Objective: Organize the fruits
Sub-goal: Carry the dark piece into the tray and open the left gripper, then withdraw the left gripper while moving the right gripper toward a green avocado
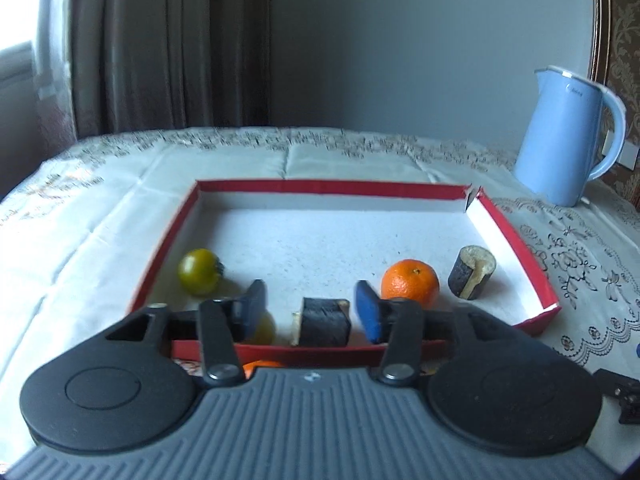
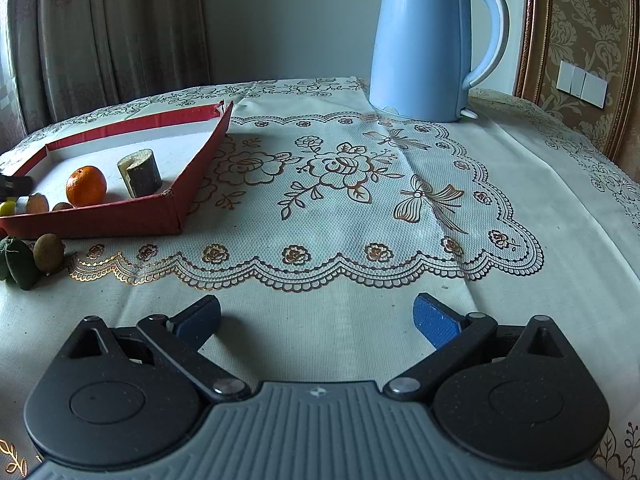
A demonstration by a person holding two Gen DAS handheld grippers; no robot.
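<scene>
the table under a cream lace-patterned tablecloth carries everything here. the shallow red cardboard tray with a white floor is the landmark: it lies flat on the cloth, its far right corner split open. beyond the tray's far right corner, well apart from it, stands the pale blue electric kettle with a white-edged handle, upright on the cloth.

the left gripper hangs over the tray's near wall with its blue pads spread wide, one on each side of a dark-skinned sugarcane chunk lying on its side just inside that wall; a gap shows on both sides, so the pads are not touching it. the right gripper hovers low over bare cloth well to the right of the tray, its jaws wide apart and holding nothing.

inside the tray, near its right wall, an upright sugarcane piece with pale pith showing stands just beside a round orange tangerine. near the tray's left wall sits a yellow-green tomato.

outside the tray, just in front of its near wall, a brown fuzzy kiwi rests on the cloth touching a dark green leafy-looking item that i cannot identify.
</scene>
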